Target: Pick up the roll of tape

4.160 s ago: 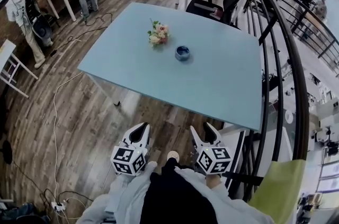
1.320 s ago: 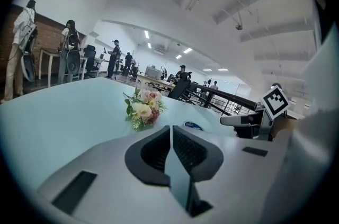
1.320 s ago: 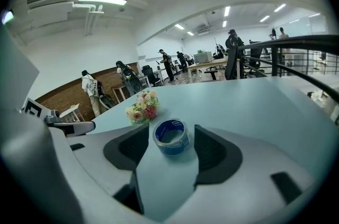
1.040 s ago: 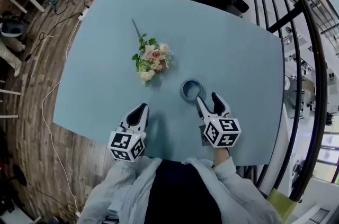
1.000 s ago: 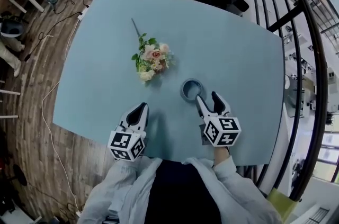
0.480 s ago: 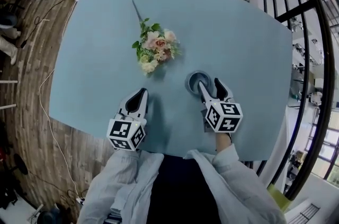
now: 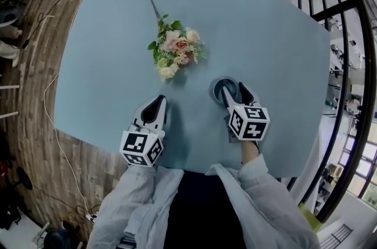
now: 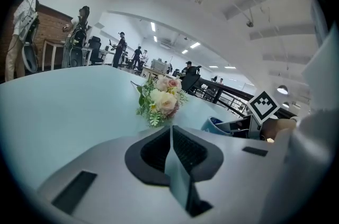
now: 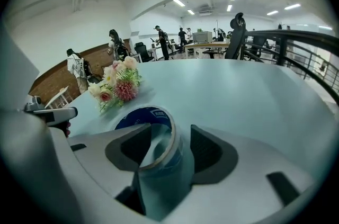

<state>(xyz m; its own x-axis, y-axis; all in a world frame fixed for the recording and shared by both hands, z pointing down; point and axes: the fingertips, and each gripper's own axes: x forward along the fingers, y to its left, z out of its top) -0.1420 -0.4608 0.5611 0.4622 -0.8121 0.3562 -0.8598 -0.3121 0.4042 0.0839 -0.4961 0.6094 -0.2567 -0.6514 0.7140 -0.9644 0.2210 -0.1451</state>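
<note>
Right gripper (image 7: pixel 234 90) has sunk to the roll of tape (image 7: pixel 216 87), jaws closing loosely astride its wall

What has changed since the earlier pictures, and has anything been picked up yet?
The person walked up to the table, and both grippers came forward over it. The right gripper sank onto the roll of tape, its jaws now astride the roll's near wall and just closing, not yet clamped. Nothing is lifted. The left gripper stays shut and empty; the roll and the bouquet lie where they were.
</note>
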